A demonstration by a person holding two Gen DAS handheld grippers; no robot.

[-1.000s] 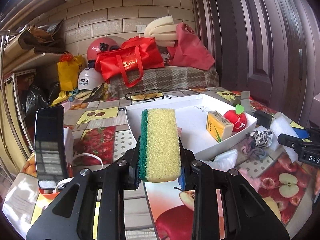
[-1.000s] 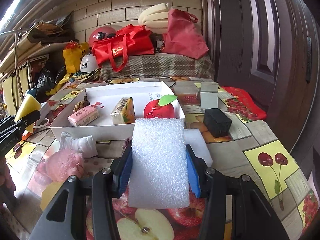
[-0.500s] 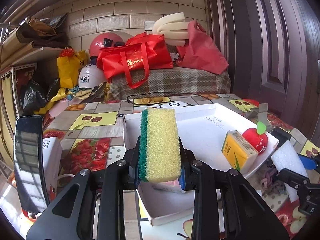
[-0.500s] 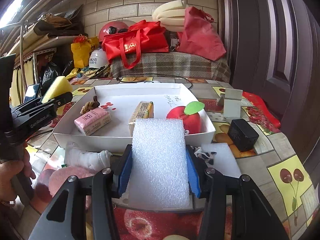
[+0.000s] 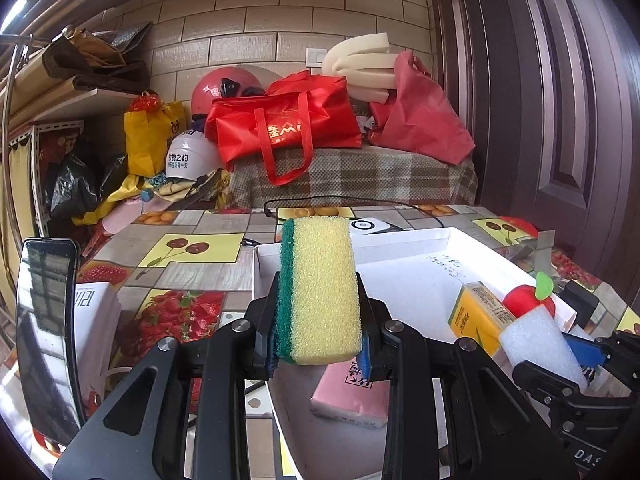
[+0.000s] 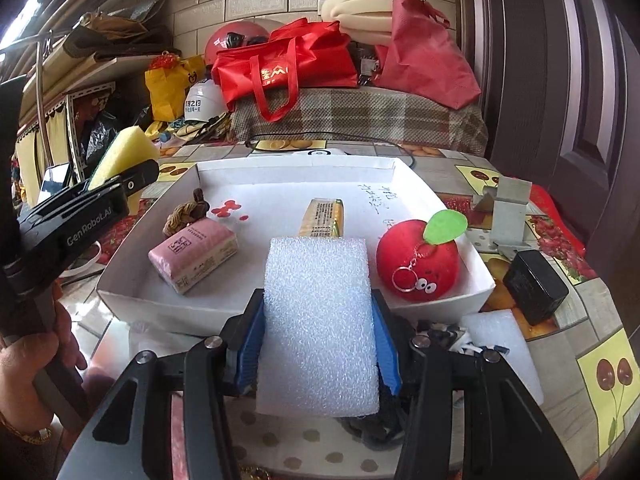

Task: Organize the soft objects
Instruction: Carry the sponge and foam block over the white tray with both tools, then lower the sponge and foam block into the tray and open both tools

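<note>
**Foam and sponge both gripped at the white tray**

Yellow sponge point(image 5: 318, 290) with its green scouring side sits clamped upright in your left gripper point(image 5: 319, 344); the pads press both long faces. From that wrist you look along it over the near-left corner of the white tray point(image 5: 404, 246), and only a slice of the pink tissue pack point(image 5: 352, 394) shows under the jaws.

Your right gripper point(image 6: 318, 344) is clenched on the white foam block point(image 6: 318, 328), blue pads tight on its sides, held at the tray's near wall.

Right wrist alone gives the full tray floor: pink tissue pack at left, a brown knotted cord point(image 6: 188, 214) behind it, a yellow pack point(image 6: 324, 218) mid-tray, the red apple plush point(image 6: 418, 266) with its key ring at right. It also shows your hand point(image 6: 28, 364) on the left gripper's handle, a second foam sheet point(image 6: 500, 344) and a black box point(image 6: 536, 284) on the tablecloth outside the tray.

Left wrist alone shows the phone point(image 5: 46, 332) standing at the left edge with a white box point(image 5: 96, 320) just beside it. It catches the foam block from the side, near the yellow pack and apple.
</note>
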